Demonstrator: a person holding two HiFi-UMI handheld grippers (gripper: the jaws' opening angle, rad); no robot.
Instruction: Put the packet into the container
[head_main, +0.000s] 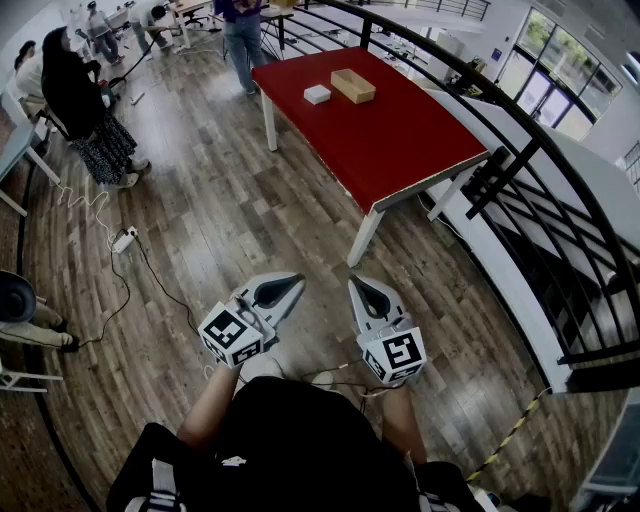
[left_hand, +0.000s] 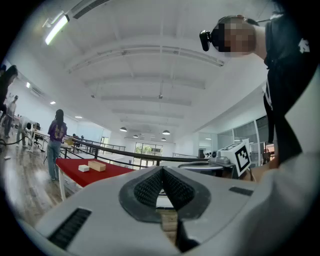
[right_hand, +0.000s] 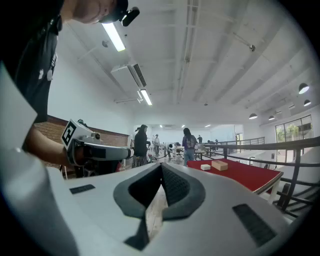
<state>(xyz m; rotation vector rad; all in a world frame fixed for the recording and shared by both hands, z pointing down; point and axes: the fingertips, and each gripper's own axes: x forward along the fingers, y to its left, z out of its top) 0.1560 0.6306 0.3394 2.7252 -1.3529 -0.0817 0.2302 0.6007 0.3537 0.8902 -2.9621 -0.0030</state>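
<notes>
Red table (head_main: 400, 130), packet (head_main: 317, 94) well apart from fingers (head_main: 278, 292)

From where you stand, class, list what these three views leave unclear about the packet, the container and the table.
- Packet: too small in every view to read any print.
- Container: contents unclear. It is tiny in the head view and side-on in both gripper views, where its wall hides the inside.
- Table: in the left gripper view, the left gripper hides its right end.
</notes>
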